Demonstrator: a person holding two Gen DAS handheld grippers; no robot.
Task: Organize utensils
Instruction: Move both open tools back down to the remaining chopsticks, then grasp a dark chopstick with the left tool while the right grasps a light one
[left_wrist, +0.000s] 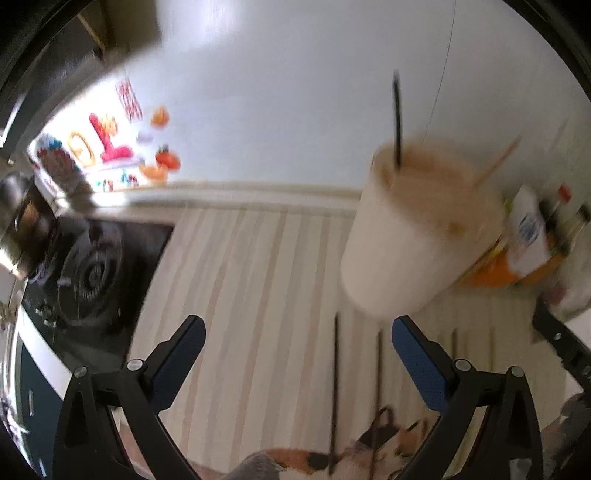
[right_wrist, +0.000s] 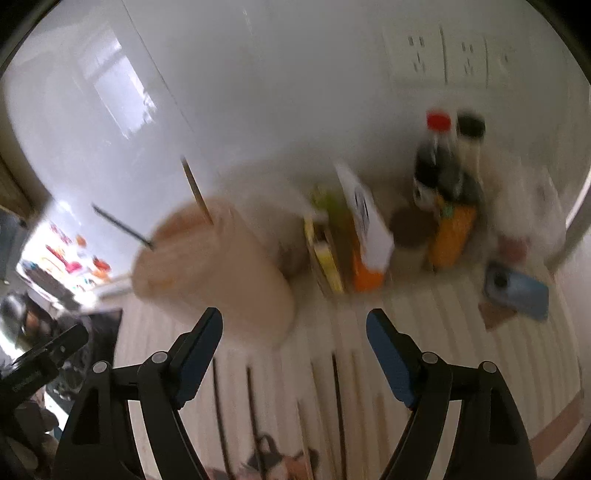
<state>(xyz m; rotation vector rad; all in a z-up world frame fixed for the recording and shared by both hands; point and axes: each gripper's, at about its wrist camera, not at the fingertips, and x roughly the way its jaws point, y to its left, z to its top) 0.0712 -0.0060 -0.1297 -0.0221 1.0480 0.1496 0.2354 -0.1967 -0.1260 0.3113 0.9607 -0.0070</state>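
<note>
A cream utensil holder (left_wrist: 413, 236) stands on the striped counter mat (left_wrist: 240, 295). It holds one dark chopstick (left_wrist: 397, 118) and one light wooden chopstick (left_wrist: 496, 162). It also shows in the right wrist view (right_wrist: 218, 273), blurred. Several chopsticks (left_wrist: 335, 391) lie loose on the mat in front of it, also in the right wrist view (right_wrist: 255, 413). My left gripper (left_wrist: 297, 360) is open and empty, left of the holder's base. My right gripper (right_wrist: 293, 354) is open and empty, just right of the holder, above the loose chopsticks.
A black gas stove (left_wrist: 88, 273) lies at the left. Boxes (right_wrist: 369, 229), sauce bottles (right_wrist: 443, 162) and an orange packet (right_wrist: 450, 236) crowd the back right by the wall. A blue phone (right_wrist: 517, 288) lies at the right. The other gripper (right_wrist: 40, 362) shows at the left edge.
</note>
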